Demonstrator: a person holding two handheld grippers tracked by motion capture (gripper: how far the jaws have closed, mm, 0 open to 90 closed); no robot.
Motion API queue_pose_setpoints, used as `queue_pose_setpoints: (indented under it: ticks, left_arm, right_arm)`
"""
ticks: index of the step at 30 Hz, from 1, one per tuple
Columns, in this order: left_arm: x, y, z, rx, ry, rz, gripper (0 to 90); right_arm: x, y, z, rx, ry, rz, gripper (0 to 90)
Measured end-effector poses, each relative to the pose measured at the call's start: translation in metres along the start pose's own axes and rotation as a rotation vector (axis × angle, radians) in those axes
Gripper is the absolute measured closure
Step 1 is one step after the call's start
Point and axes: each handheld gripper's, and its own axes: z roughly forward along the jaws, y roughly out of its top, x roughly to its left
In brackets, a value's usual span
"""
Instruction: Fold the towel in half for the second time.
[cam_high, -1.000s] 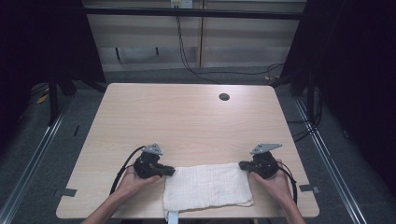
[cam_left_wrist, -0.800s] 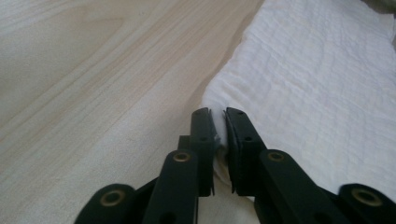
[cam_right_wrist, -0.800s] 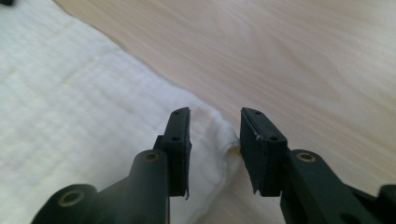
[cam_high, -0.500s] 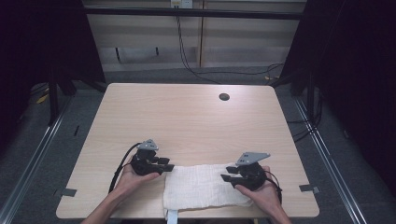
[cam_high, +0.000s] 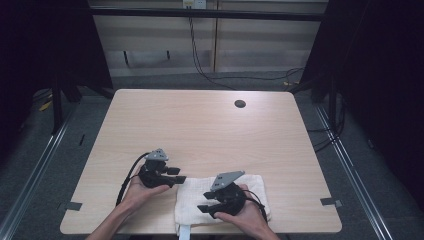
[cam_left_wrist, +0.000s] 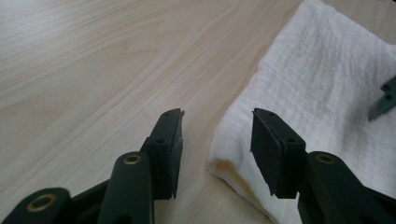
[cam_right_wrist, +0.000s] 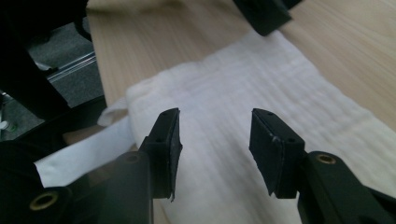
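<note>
Here the left hand-held gripper (cam_left_wrist: 215, 140) gapes astride the white cloth's (cam_left_wrist: 327, 84) stained corner (right hand-held gripper (cam_right_wrist: 215, 140) likewise agape).

The bench (cam_high: 210, 135) is seen from above and from the person's side by the high view, which is directed forward and down and takes in the whole top. The left gripper view is placed very low and close, along its own fingers (cam_left_wrist: 168, 149), toward a corner of the white cloth (cam_left_wrist: 327, 88). The right gripper view is placed equally close over the same cloth, which is shared by all three views.
</note>
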Motion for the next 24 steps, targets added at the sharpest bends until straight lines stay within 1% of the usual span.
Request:
queue_pose_setpoints:
  ticks: [1,2,3,6,8,9,11,12,14,15,16,17,18,19,20,21,22,24]
  left_arm:
    - [0.0,0.0,0.0,-0.002,0.002,-0.001,53.3]
    - [0.0,0.0,-0.001,0.0,0.007,-0.003,52.8]
    - [0.0,0.0,-0.001,-0.004,0.01,-0.009,52.2]
    - [-0.001,0.0,-0.004,-0.01,0.02,-0.006,51.4]
    - [0.0,-0.001,-0.003,-0.008,0.014,-0.012,50.9]
    - [0.001,-0.001,-0.003,-0.006,0.016,-0.009,50.9]
    - [0.001,-0.002,-0.001,-0.014,0.011,-0.015,50.5]
    - [0.001,-0.001,-0.003,-0.005,0.013,-0.013,50.4]
    - [0.002,-0.001,-0.004,-0.005,0.014,-0.011,49.5]
    - [0.002,-0.001,-0.005,-0.01,0.014,-0.013,49.4]
    - [0.002,-0.002,-0.005,-0.011,0.015,-0.015,49.3]
    - [0.002,-0.002,-0.005,-0.007,0.015,-0.014,49.2]
    - [0.002,-0.002,-0.005,-0.006,0.016,-0.014,49.1]
    - [0.002,-0.002,-0.005,-0.009,0.016,-0.013,48.9]
    - [0.002,-0.001,-0.006,-0.012,0.019,-0.003,48.9]
    - [0.002,-0.001,-0.008,-0.018,0.018,-0.003,48.7]
    - [0.002,-0.001,-0.009,-0.031,0.016,-0.004,48.0]
    - [0.003,-0.001,-0.01,-0.03,0.019,-0.007,47.4]
  right_arm:
    - [0.003,0.003,0.004,0.006,0.008,-0.011,54.0]
    - [0.006,0.006,0.008,0.014,0.028,-0.012,53.9]
    - [0.009,0.01,0.013,0.02,0.039,-0.034,53.9]
    - [0.017,0.019,0.024,0.022,0.068,-0.052,53.9]
    - [0.023,0.024,0.032,0.03,0.088,-0.063,53.9]
    - [0.025,0.025,0.036,0.041,0.095,-0.068,53.9]
    - [0.027,0.026,0.045,0.062,0.099,-0.088,52.9]
    - [0.028,0.026,0.049,0.062,0.101,-0.093,52.4]
    - [0.03,0.025,0.053,0.067,0.101,-0.084,50.1]
    - [0.03,0.025,0.055,0.057,0.104,-0.085,49.4]
    - [0.031,0.025,0.056,0.058,0.11,-0.077,48.3]
    - [0.032,0.025,0.058,0.06,0.108,-0.095,47.2]
    - [0.033,0.024,0.06,0.066,0.112,-0.104,47.0]
    - [0.034,0.024,0.062,0.069,0.111,-0.107,46.1]
    - [0.035,0.023,0.065,0.067,0.113,-0.118,45.9]
    - [0.037,0.022,0.066,0.084,0.111,-0.118,45.5]
    - [0.039,0.022,0.067,0.082,0.111,-0.13,45.5]
    - [0.039,0.022,0.067,0.083,0.114,-0.14,46.1]
